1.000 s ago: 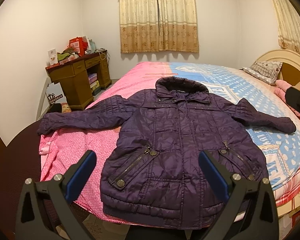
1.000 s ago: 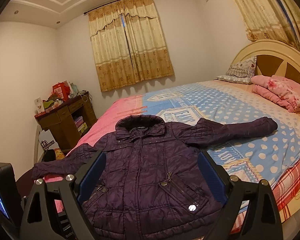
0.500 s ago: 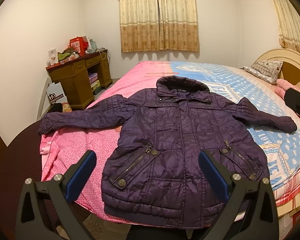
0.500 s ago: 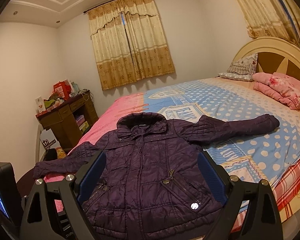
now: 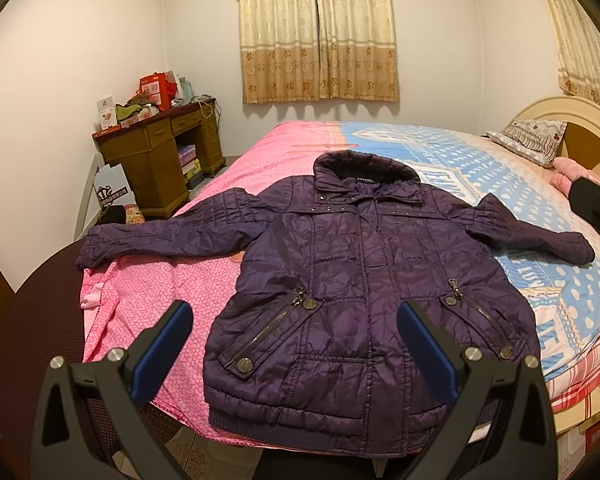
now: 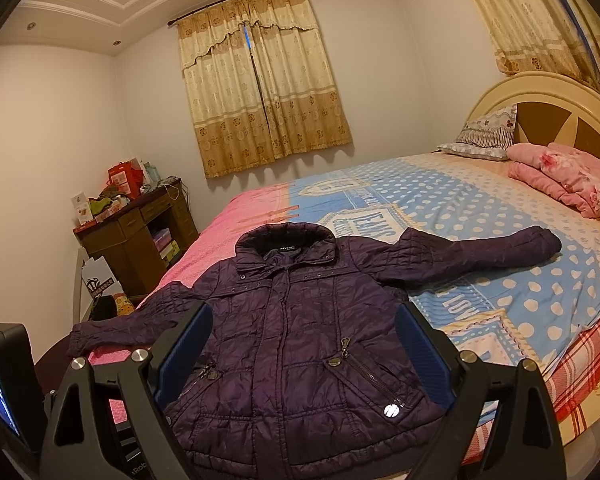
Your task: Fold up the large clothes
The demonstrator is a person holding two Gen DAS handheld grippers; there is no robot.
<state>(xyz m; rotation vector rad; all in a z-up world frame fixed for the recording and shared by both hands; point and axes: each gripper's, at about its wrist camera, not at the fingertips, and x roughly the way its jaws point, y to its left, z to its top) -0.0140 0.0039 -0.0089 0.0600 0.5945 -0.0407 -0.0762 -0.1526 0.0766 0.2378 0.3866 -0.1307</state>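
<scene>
A dark purple quilted jacket (image 5: 356, 276) lies face up and flat on the bed (image 5: 180, 288), zipped, collar toward the window, both sleeves spread sideways. The same jacket (image 6: 300, 340) fills the lower middle of the right wrist view. My left gripper (image 5: 294, 344) hovers open above the jacket's hem near the bed's front edge, its blue pads wide apart with nothing between them. My right gripper (image 6: 300, 354) is also open and empty, held over the jacket's lower body. Neither touches the cloth.
A wooden desk (image 5: 156, 152) with boxes stands at the left wall by a dark chair back (image 5: 28, 320). A pillow (image 6: 484, 136) and folded pink blanket (image 6: 568, 180) lie by the headboard. Curtains (image 5: 318, 32) cover the window. The other gripper's body (image 5: 596, 208) shows at right.
Both grippers have drifted slightly forward and down toward the jacket, which now sits a little lower in each view. Jaws stay open; the jacket has not moved.
</scene>
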